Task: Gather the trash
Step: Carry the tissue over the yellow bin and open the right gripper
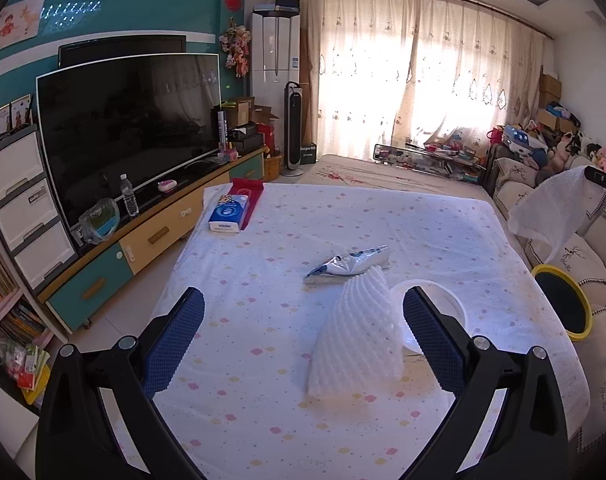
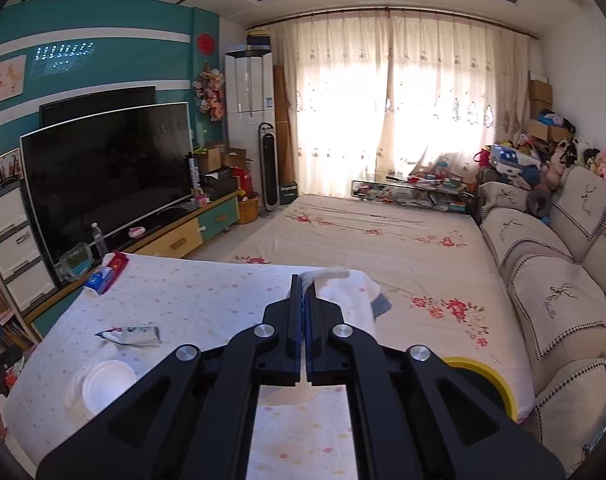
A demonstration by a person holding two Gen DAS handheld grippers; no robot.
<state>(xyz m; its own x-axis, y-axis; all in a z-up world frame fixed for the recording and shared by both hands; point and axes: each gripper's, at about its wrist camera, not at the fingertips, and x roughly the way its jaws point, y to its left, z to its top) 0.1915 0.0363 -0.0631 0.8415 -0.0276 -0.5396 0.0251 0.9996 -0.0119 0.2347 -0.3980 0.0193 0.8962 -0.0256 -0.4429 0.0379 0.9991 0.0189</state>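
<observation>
The left gripper (image 1: 303,320) is held open above the dotted sheet (image 1: 263,360). White foam netting (image 1: 355,332) is seen between its fingers, a crumpled wrapper (image 1: 347,265) just beyond the netting.

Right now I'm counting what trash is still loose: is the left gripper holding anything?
No, the left gripper stands open and empty above the foam sheet on the table.

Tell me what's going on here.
A person with a gripper in each hand is clearing trash off a cloth-covered table. The right gripper is shut on a white paper towel, held up near the yellow-rimmed bin beside the table. The left gripper is open above a white foam net. A crumpled silver wrapper and a white plastic lid lie on the table.
</observation>
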